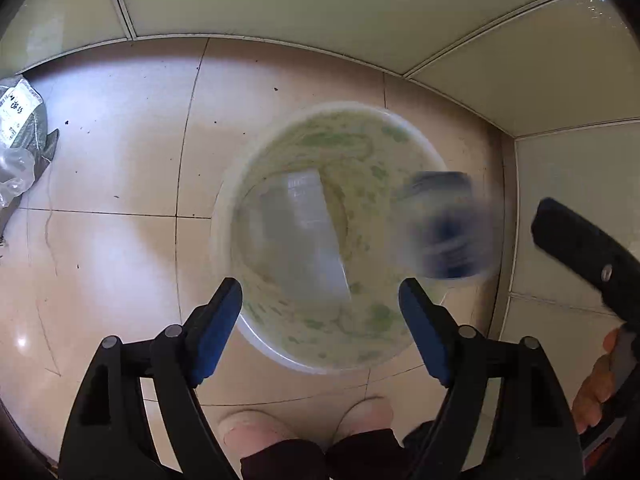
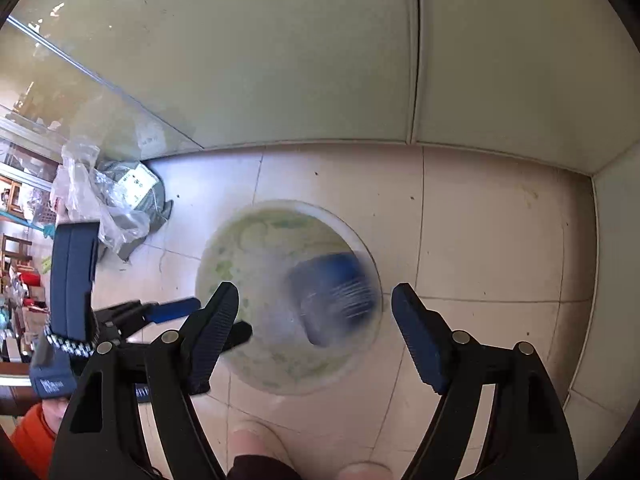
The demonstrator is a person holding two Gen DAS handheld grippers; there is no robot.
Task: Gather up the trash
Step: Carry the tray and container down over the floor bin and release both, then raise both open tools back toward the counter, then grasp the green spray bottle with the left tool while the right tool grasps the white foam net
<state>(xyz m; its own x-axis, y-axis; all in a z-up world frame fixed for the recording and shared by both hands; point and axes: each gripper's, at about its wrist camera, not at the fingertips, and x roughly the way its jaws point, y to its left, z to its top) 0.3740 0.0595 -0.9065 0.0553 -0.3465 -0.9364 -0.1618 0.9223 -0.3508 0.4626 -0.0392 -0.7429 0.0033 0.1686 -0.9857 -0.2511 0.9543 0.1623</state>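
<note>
While both tongs (image 1: pixel 320 328) (image 2: pixel 314 330) gape empty, blurred plastic scraps (image 1: pixel 444 228) tumble into the round bucket (image 1: pixel 224 216).

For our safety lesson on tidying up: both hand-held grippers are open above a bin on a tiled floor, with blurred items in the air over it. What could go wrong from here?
1. The blurred blue-and-clear item is near the bin rim, so it might bounce out onto the floor.
2. The bin looks light and stained; a falling piece could tip or shift it.
3. The plastic bags still lie by the wall and could be forgotten.
</note>
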